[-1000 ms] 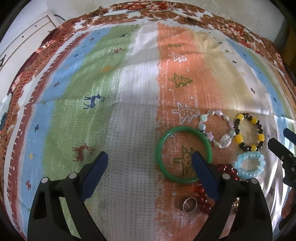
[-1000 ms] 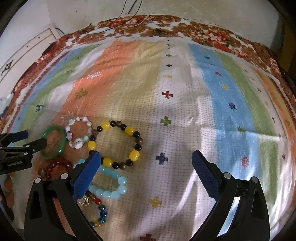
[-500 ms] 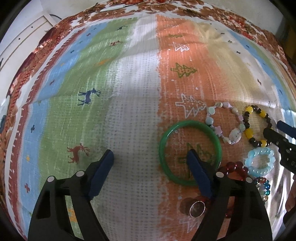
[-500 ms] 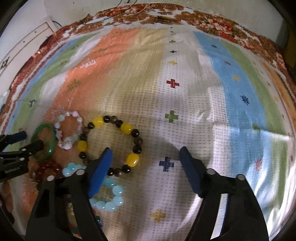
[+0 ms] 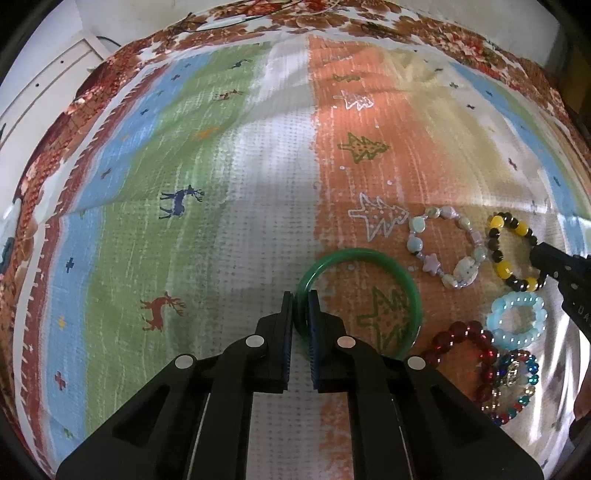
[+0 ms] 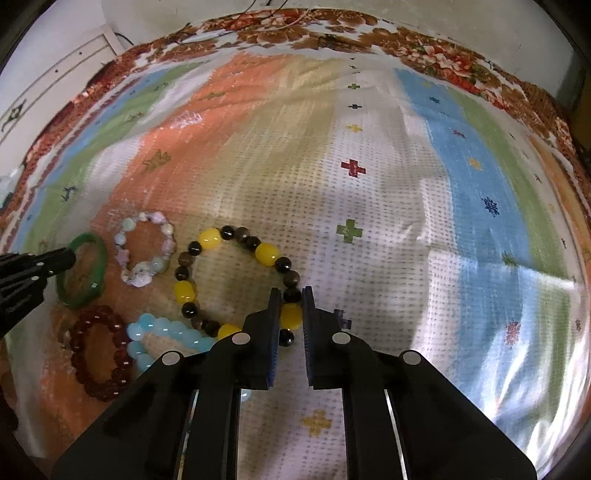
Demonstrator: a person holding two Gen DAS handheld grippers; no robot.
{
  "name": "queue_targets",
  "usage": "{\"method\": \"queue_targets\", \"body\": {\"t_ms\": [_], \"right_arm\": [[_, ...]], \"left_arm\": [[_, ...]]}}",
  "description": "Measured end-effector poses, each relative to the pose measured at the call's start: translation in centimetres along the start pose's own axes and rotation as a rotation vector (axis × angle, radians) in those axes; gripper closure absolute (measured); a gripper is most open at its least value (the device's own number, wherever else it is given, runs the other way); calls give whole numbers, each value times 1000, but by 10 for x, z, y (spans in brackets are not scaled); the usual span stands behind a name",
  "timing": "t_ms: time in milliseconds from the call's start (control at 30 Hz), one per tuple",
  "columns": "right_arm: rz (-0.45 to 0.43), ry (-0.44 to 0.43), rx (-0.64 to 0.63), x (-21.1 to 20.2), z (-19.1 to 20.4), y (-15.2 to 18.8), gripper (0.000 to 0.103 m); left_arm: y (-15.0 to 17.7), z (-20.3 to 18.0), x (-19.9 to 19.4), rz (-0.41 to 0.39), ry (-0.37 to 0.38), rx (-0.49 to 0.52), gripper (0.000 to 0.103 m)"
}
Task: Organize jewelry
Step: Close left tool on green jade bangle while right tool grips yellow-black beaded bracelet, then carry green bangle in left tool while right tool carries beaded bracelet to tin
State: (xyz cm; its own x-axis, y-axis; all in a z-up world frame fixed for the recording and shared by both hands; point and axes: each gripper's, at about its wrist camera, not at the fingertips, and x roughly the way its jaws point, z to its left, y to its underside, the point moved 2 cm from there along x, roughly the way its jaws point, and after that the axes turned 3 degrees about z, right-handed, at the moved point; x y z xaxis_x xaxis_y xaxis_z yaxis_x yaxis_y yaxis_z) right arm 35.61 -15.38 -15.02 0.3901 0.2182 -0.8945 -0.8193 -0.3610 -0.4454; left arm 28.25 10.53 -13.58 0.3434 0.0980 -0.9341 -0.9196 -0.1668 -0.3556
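Observation:
My left gripper is shut on the left rim of the green bangle, which lies on the striped cloth. My right gripper is shut on the yellow and dark bead bracelet, gripping its near right side. Beside them lie a pastel bead bracelet, a light blue bead bracelet, a dark red bead bracelet and a multicoloured bead bracelet. The right gripper also shows at the right edge of the left wrist view, and the left gripper at the left edge of the right wrist view.
A striped patterned cloth with deer, trees and crosses covers the surface. Its floral border runs along the far edge. White furniture stands at the far left.
Both grippers moved forward and closed: the left onto the green bangle's rim, the right onto the yellow and dark bead bracelet. Both were open before.

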Motion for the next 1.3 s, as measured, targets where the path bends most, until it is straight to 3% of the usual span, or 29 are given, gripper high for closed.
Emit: {"method": "queue_targets", "body": {"t_ms": [267, 700, 1300], "right_arm": [[-73, 27, -43, -37, 9, -2, 91], [-141, -5, -19, -81, 2, 10, 91], [-219, -50, -55, -145, 24, 44, 91]], "left_arm": [[-1, -4, -24, -52, 39, -4, 96], [5, -9, -68, -130, 88, -27, 94], [44, -22, -132, -210, 156, -16, 94]]}}
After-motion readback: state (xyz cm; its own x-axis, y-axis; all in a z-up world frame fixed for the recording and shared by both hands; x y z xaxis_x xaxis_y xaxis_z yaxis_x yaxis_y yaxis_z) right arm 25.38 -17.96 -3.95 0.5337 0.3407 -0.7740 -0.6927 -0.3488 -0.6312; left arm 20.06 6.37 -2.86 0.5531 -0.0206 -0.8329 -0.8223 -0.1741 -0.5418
